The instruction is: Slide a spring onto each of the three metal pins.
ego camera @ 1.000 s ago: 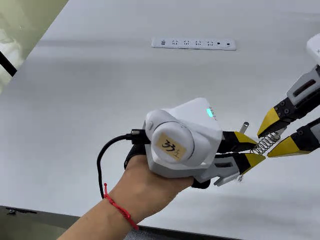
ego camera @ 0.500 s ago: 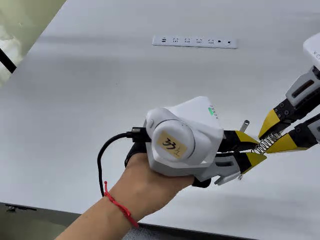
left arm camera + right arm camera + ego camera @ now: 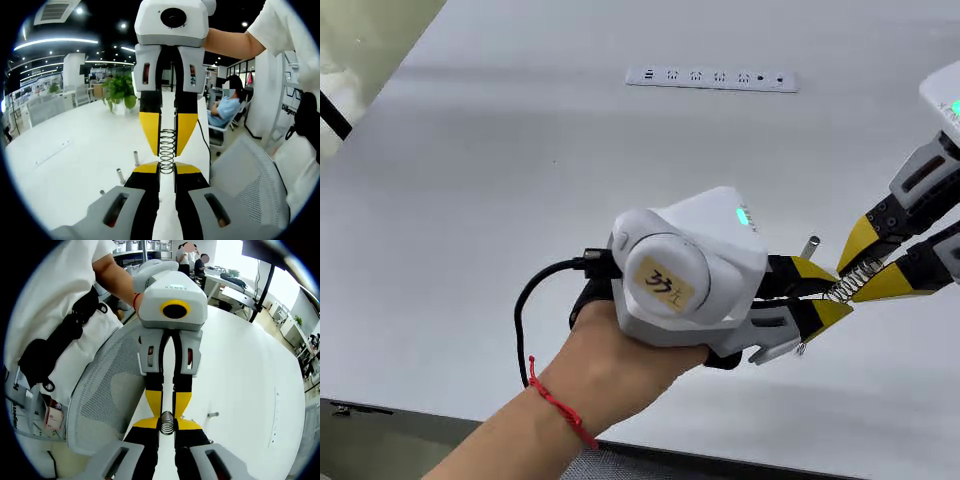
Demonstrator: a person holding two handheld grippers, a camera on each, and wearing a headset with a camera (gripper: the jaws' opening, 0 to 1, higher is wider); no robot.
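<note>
A small steel spring [image 3: 855, 279] hangs above the white table [image 3: 520, 200], pinched at both ends. My right gripper [image 3: 853, 284] comes in from the right, shut on the spring's upper part [image 3: 167, 142]. My left gripper [image 3: 826, 295], held in a hand, faces it and is shut on the spring's lower end. In the right gripper view the spring [image 3: 167, 422] shows end-on between my right gripper's tips [image 3: 167, 425], with the left gripper [image 3: 168, 410] opposite. Three short metal pins [image 3: 136, 158] [image 3: 120, 176] [image 3: 102, 192] stand on the table; one pin [image 3: 810, 247] rises just behind the tips.
A white power strip [image 3: 712, 78] lies at the far side of the table. The table's near edge [image 3: 420, 410] runs below the hand. A grey mesh office chair [image 3: 100, 395] stands beside the table, and a person sits in the background [image 3: 225, 107].
The right gripper has drifted slightly up and toward the left gripper. The spring between the two looks a little shorter. The left gripper has stayed almost in place.
</note>
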